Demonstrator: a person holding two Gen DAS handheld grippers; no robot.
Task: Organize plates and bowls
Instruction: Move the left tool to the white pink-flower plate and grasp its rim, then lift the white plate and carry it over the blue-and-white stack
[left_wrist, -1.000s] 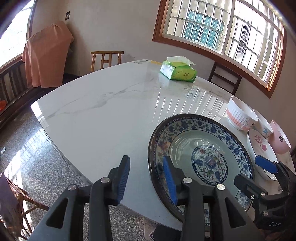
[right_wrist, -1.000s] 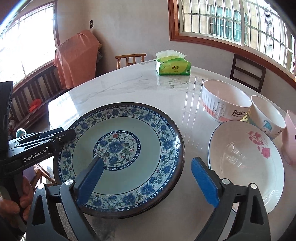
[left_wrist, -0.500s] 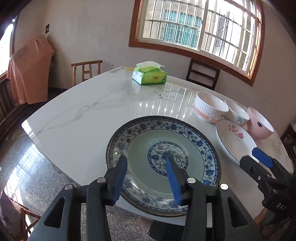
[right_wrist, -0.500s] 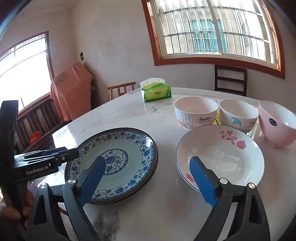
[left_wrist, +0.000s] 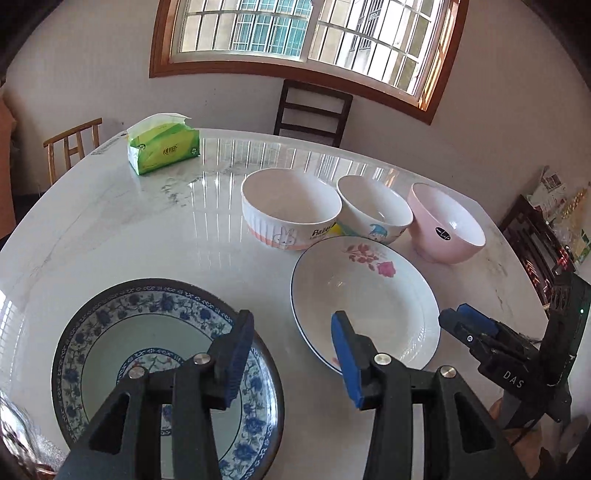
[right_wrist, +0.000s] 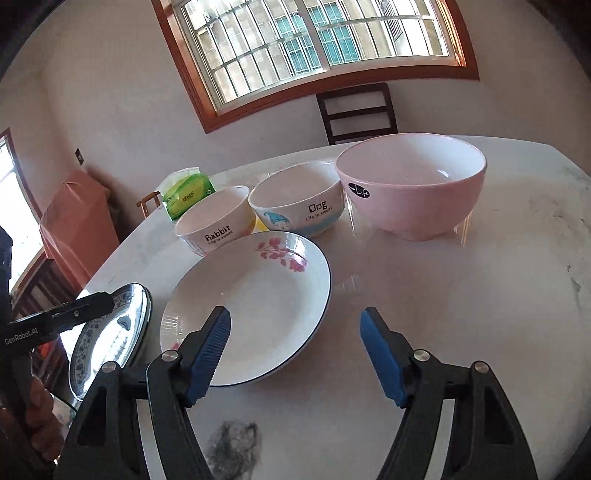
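white plate (right_wrist: 251, 302) flat on table (right_wrist: 480, 295), between blue plate (left_wrist: 155, 354) and three bowls (right_wrist: 410, 184) | both tools agape, empty: left tool (left_wrist: 291, 354) straddles the gap between plates, right tool (right_wrist: 295, 354) over white plate's near-right rim | judged step: lift white plate | tip: pinch rim squarely, raise level, clear bowls

Both tools hover side by side, the left tool (left_wrist: 291, 347) and right tool (right_wrist: 295, 350) spread wide, gripping nothing.

Blue-patterned plate (left_wrist: 110, 343) partly behind left hand-held gripper (left_wrist: 291, 354) fingers.
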